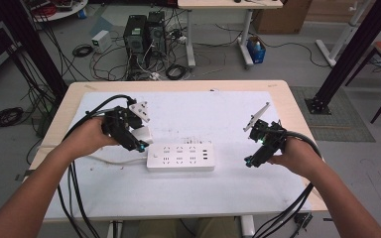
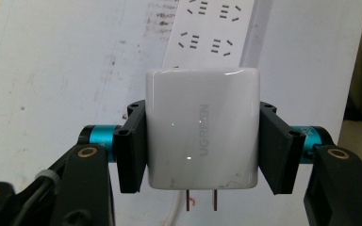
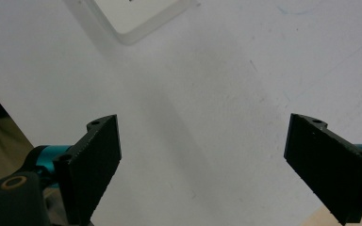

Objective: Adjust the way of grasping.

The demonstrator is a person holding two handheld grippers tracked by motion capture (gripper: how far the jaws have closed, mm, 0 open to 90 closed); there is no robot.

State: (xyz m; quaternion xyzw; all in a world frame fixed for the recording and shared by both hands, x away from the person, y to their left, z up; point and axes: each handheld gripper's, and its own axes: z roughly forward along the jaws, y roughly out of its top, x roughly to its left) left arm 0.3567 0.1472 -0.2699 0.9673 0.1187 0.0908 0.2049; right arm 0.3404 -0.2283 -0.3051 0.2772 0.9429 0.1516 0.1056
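Item: white charger [image 2: 201, 129], a square block with rounded corners, grey UGREEN lettering on its face and two metal prongs [image 2: 200, 201] at its lower edge in the left gripper view. It is held clear of the table, off the 9 o'clock end of the power strip [image 1: 180, 157] in the high view.

Holder: left gripper [image 2: 201, 146], its two black jaws pressed flat against opposite sides of the charger, open just to the charger's width. In the high view the left gripper [image 1: 138, 140] sits in the person's left hand [image 1: 92, 136], with the charger [image 1: 142, 134] showing as a white block at its tip.

Power strip: white, long, lying flat near the middle of the white mat [image 1: 129, 188]; rows of sockets on top, smaller ports toward its 3 o'clock end. A white cord [image 1: 114, 161] leaves its 9 o'clock end. In the left gripper view the power strip [image 2: 207, 33] lies beyond the charger at 12 o'clock.

Right gripper [image 1: 252, 159]: at 3 o'clock of the strip, apart from it, held in the right hand [image 1: 295, 156]. In the right gripper view the right gripper [image 3: 202, 160] has its jaws spread wide with nothing between them, above bare mat [image 3: 217, 94]; a white corner, probably of the strip, sits at 11 o'clock.

Support: wooden table [image 1: 297, 114] under the mat; black cables [image 1: 74, 198] trail from both grippers toward 6 o'clock.
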